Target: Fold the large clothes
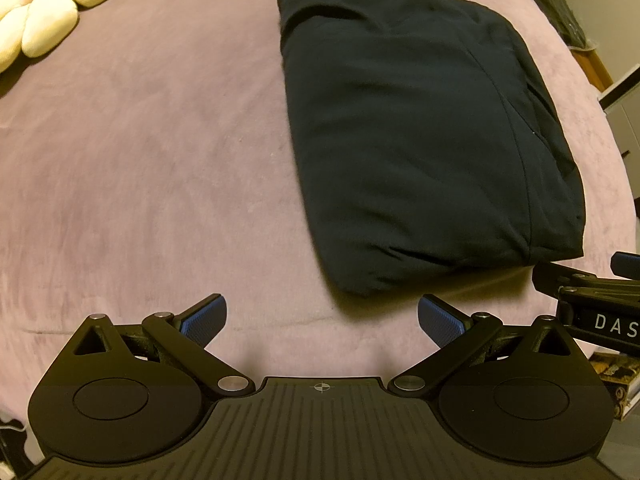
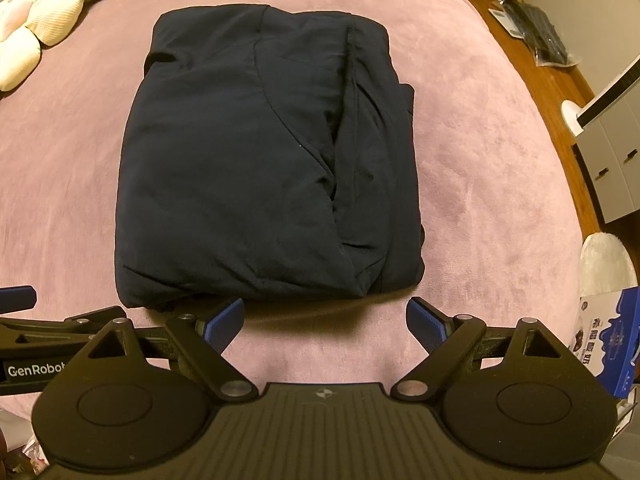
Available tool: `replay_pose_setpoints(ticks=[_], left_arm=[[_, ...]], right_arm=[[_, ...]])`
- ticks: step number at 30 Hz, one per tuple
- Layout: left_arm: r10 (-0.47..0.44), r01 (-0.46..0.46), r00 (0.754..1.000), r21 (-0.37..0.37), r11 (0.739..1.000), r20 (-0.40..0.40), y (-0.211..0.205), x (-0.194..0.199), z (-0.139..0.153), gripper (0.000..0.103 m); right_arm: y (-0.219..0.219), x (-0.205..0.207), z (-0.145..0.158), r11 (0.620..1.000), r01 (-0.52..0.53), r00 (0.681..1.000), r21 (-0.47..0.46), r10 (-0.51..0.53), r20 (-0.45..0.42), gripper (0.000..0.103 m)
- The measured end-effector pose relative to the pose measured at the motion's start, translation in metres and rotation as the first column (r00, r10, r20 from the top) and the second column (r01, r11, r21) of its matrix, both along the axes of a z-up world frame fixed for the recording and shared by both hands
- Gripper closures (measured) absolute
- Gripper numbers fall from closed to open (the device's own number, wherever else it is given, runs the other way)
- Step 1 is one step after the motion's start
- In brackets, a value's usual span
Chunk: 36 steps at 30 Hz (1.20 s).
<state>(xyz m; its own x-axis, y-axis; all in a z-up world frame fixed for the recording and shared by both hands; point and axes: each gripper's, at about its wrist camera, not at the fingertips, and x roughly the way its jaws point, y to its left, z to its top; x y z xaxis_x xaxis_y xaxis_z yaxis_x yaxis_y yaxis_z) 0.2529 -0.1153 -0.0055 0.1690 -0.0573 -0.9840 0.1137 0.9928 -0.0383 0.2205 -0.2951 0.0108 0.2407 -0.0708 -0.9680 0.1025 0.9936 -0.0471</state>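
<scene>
- Left gripper (image 1: 322, 320): fingers (image 1: 204, 318) spread wide apart and holding nothing, poised above bare blanket, with the garment's near corner at about 1 o'clock from them.
- Right gripper (image 2: 325, 320): fingers (image 2: 226, 320) likewise spread and empty; the left pad sits just short of the garment's near edge, whether touching cannot be told. Bare blanket lies between the pads.
- Dark garment (image 2: 248, 152): folded into a thick, roughly rectangular bundle lying flat on the pink blanket (image 2: 480, 160), at 12 o'clock from the right gripper. A curved seam and a loose flap run along its right side.
- Cushion (image 2: 36, 20): pale yellow, at 10 o'clock, well apart from the garment.
- Handling, by judgement: the cloth looks soft, limp and fairly bulky, so layers may slide or spring open. The near corners, pinched through all layers, seem the surest hold; the loose flap at 1 o'clock would likely pull free alone.
- Progress, by judgement: folding appears nearly complete.
</scene>
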Motion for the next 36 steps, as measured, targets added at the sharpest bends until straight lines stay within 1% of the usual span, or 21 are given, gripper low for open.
replay_pose_setpoints(ticks=[36], left_arm=[[-0.014, 0.014, 1.0, -0.007, 1.0, -0.013, -0.001, 0.009, -0.0043, 0.0]], right_arm=[[-0.0032, 0.0065, -0.003, 1.0, 0.022, 1.0, 0.001, -0.022, -0.011, 0.014]])
